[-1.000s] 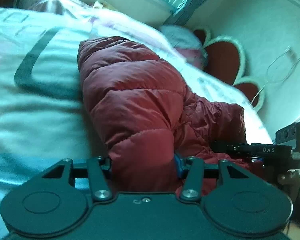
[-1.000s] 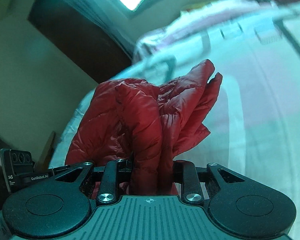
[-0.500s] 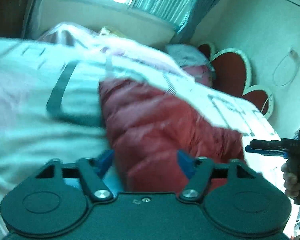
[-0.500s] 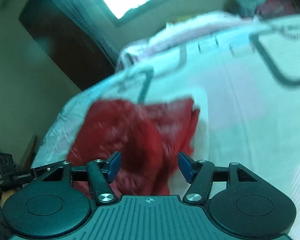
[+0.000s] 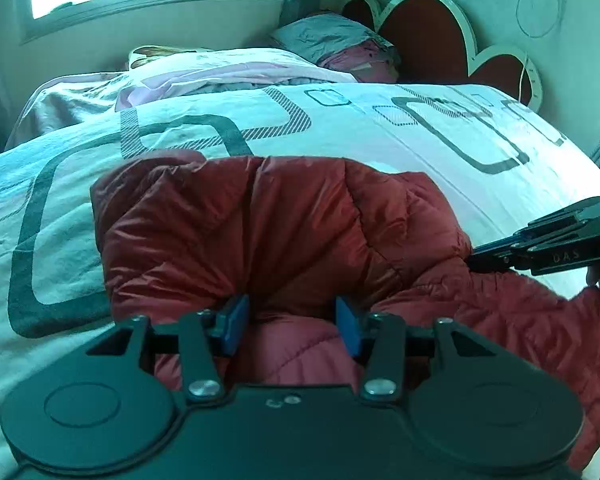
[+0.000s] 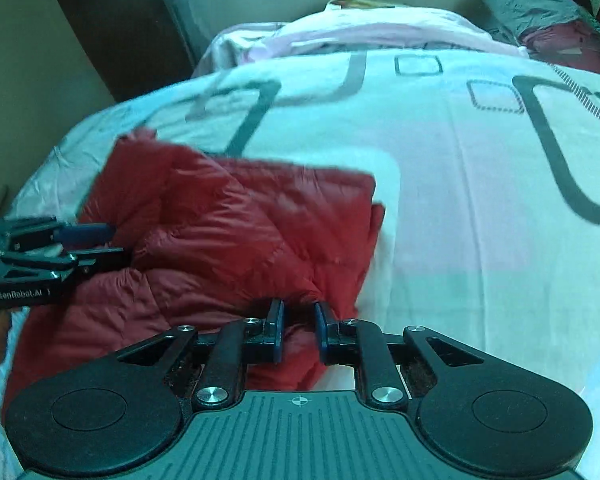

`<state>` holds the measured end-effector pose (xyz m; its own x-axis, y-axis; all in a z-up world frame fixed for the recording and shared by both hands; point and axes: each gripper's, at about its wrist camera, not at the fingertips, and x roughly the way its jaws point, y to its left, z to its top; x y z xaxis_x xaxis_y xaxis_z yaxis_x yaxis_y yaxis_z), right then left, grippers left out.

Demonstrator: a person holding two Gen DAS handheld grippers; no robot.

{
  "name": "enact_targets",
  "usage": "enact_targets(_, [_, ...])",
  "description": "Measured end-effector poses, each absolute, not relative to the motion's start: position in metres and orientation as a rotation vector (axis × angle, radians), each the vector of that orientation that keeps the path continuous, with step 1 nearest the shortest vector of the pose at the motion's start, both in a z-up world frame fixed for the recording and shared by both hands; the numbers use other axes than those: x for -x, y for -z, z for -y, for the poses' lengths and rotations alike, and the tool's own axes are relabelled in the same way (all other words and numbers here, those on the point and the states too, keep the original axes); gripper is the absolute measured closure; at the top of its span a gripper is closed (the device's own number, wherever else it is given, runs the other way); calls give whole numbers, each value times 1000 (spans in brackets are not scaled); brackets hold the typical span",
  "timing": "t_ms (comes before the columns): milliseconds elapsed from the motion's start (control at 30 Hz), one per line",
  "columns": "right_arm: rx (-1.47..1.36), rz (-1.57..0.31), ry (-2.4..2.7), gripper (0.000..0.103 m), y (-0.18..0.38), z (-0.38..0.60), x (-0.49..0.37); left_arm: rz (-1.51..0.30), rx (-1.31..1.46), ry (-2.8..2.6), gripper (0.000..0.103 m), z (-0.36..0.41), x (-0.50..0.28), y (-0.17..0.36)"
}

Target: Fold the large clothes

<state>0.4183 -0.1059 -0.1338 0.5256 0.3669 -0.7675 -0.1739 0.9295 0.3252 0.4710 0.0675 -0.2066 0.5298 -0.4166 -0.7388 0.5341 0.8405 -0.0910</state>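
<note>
The red puffer jacket [image 5: 284,232] lies folded into a thick bundle on the bed [image 5: 380,132], on the patterned white quilt, near the edge closest to me. My left gripper [image 5: 292,320] sits low at the jacket's near side with its jaws spread wide; the blue pads [image 5: 233,322] flank a puffed fold of the red fabric without pinching it. My right gripper [image 6: 299,330] is at the jacket's other near corner, its jaws narrower but parted, with red fabric showing in the gap between them; I cannot tell whether the pads touch it. From the left wrist view the right gripper reaches in from the right, its tips touching the jacket's edge. A pillow [image 5: 332,42] rests by the red, heart-shaped headboard [image 5: 432,28].
</note>
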Motion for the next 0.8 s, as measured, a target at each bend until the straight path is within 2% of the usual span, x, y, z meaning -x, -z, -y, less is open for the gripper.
enact_targets(100, [-257, -935, -300, 87, 115, 116, -410, -815, -115, 563, 58, -78, -456, 194])
enact_targets(200, [-307, -818, -354, 87, 76, 128, -373, -761, -73, 571, 58, -91, -415, 167])
enact_targets(300, [-272, -791, -429, 87, 59, 123, -335, -739, -81, 598, 58, -83, -382, 156])
enact_targets(367, [-288, -818, -458, 87, 61, 116, -317, -745, -75, 627, 58, -75, -367, 159])
enact_targets(533, [-245, -891, -450, 87, 87, 96, -282, -741, -304, 557, 60, -57, -334, 183])
enact_targets(800, [-231, -943, -401, 87, 140, 80, -283, -740, -292, 470, 60, -61, -322, 204])
